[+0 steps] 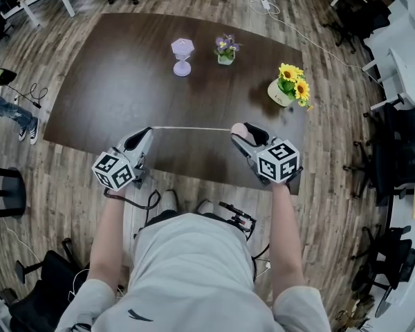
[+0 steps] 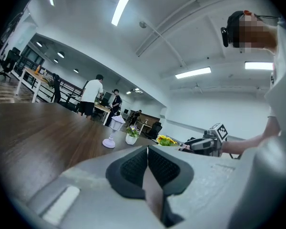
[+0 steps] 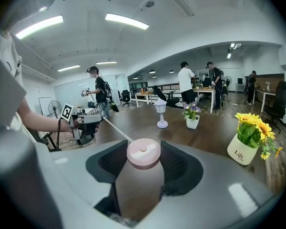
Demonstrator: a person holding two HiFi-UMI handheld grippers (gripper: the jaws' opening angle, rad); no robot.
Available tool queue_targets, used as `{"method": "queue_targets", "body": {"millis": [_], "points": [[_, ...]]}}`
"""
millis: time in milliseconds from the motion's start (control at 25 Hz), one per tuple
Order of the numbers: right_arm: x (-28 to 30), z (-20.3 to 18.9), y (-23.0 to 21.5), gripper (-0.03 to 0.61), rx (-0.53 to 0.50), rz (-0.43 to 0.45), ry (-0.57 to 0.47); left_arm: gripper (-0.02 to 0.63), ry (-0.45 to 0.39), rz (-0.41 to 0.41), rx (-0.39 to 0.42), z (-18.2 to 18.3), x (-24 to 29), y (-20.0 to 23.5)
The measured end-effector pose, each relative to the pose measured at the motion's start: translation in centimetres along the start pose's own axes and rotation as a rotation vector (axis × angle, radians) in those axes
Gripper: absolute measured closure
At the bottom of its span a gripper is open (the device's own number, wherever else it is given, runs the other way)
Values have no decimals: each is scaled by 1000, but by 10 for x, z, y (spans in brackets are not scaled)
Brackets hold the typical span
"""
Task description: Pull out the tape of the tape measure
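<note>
Over the near edge of the tabletop [image 1: 117, 88], our left gripper [image 1: 146, 133] presses its jaws together on the end of the tape [image 1: 192, 128]. The tape runs straight to the pink tape measure [image 3: 143, 152], which we clamp in our right gripper [image 1: 242, 135].

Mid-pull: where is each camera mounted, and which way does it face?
Head view: on the person's head, looking steeply down at the table; forearms, left claw, right claw show.
Left gripper view: on the left claw, facing toward the right claw; jaws shut on the tape.
Right gripper view: on the right claw, facing the left claw; jaws hold the tape measure.
Both gripper views share the lamp.
</note>
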State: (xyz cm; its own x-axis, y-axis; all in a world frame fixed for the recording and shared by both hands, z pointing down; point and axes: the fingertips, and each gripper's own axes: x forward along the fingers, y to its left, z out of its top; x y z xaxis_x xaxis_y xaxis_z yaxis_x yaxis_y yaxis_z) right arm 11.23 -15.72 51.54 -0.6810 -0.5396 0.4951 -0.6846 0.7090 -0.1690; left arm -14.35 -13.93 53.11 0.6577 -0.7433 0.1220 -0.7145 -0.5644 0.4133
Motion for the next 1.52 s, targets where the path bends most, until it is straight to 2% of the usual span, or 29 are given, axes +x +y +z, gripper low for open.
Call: {"method": "queue_targets", "body": {"millis": [320, 560, 720, 840, 1160, 1520], "points": [[28, -46, 1, 359, 19, -37, 48, 602, 33, 64, -40, -29, 3, 22], [53, -81, -4, 359, 86, -103, 54, 601, 86, 135, -17, -55, 16, 38], [67, -92, -12, 359, 143, -138, 60, 603, 121, 167, -68, -77, 23, 51], [74, -102, -18, 359, 149, -150, 94, 601, 150, 171, -89, -89, 26, 58], [83, -121, -37, 359, 150, -213, 152, 601, 221, 185, -40, -104, 43, 73], [98, -141, -44, 359, 114, -253, 232, 594, 238, 235, 6, -102, 59, 83]]}}
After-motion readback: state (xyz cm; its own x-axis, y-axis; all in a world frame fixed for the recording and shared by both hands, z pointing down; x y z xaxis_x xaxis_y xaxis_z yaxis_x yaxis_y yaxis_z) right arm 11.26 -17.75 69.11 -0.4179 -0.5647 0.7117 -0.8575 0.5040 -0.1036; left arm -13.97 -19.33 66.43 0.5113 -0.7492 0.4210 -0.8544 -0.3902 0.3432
